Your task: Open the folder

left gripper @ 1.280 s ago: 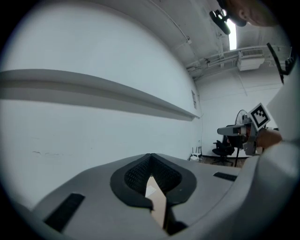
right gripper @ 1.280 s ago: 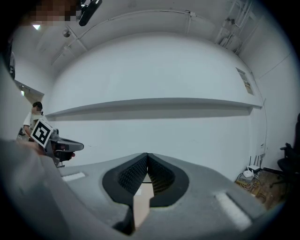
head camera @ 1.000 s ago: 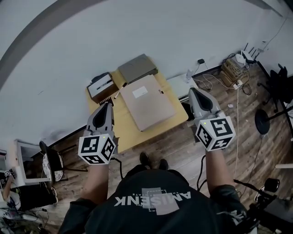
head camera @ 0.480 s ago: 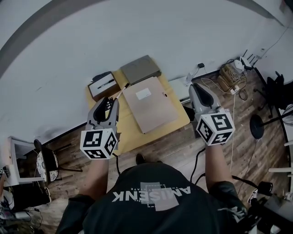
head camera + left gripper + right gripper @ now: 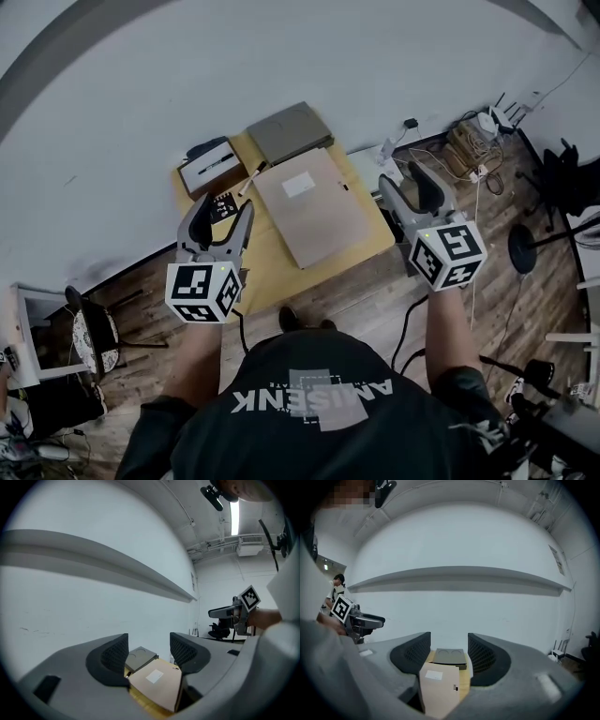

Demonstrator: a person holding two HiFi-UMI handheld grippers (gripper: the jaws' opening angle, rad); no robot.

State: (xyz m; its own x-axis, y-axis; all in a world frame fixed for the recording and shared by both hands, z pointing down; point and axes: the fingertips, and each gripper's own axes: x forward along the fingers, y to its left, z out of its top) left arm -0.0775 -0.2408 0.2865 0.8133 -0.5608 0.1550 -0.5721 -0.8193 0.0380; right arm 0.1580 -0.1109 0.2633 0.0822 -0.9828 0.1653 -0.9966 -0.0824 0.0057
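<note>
A tan folder [image 5: 317, 208] with a white label lies shut on the small yellow table [image 5: 268, 260]. My left gripper [image 5: 218, 212] hovers over the table's left part, apart from the folder. Its jaws have just been opening and stand open with nothing between them. My right gripper [image 5: 407, 180] hangs off the table's right edge; its jaws have also just been opening and hold nothing. Each gripper view shows the folder ahead and below, beyond the open jaws: left gripper [image 5: 149, 649], folder [image 5: 158, 687]; right gripper [image 5: 449, 649], folder [image 5: 439, 690].
A grey box [image 5: 289, 133] sits at the table's far edge, with a white-topped box [image 5: 211, 167] at the far left. A pen [image 5: 251, 178] and a dark card [image 5: 222, 203] lie left of the folder. Cables [image 5: 469, 141] cover the floor at right.
Both grippers went from shut to open. Both moved forward toward the table, and the left one now reaches over its left part.
</note>
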